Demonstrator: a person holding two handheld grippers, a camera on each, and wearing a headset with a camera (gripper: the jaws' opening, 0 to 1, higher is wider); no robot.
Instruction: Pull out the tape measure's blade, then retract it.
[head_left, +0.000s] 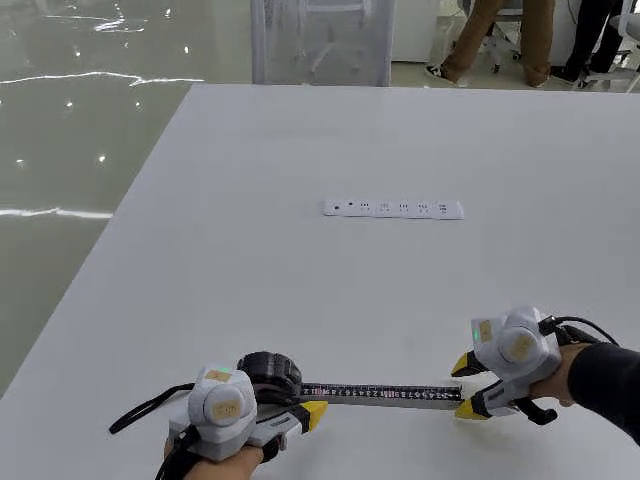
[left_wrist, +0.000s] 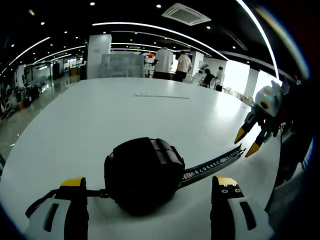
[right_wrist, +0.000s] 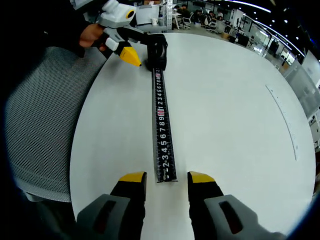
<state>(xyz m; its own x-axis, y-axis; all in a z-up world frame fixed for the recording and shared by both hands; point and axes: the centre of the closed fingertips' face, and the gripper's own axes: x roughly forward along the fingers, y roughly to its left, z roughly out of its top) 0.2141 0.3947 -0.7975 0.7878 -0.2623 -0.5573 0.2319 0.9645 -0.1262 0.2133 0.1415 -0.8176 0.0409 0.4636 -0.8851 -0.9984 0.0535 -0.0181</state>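
Tape measure case (head_left: 268, 372) sits at the left gripper (head_left: 297, 402), blade (head_left: 385, 393) extended flat on the table (head_left: 300, 150). Blade end lies between the right gripper's (head_left: 466, 388) parted jaws.

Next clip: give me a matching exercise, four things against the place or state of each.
1 tape measure case
2 blade
3 power strip
4 right tongs

A white, mid-table, apart from the rest
B open, jaws either side of the blade's tip
C black, between the left tongs' jaws
D pulled out, flat on the table

Pairs: 1-C, 2-D, 3-A, 4-B
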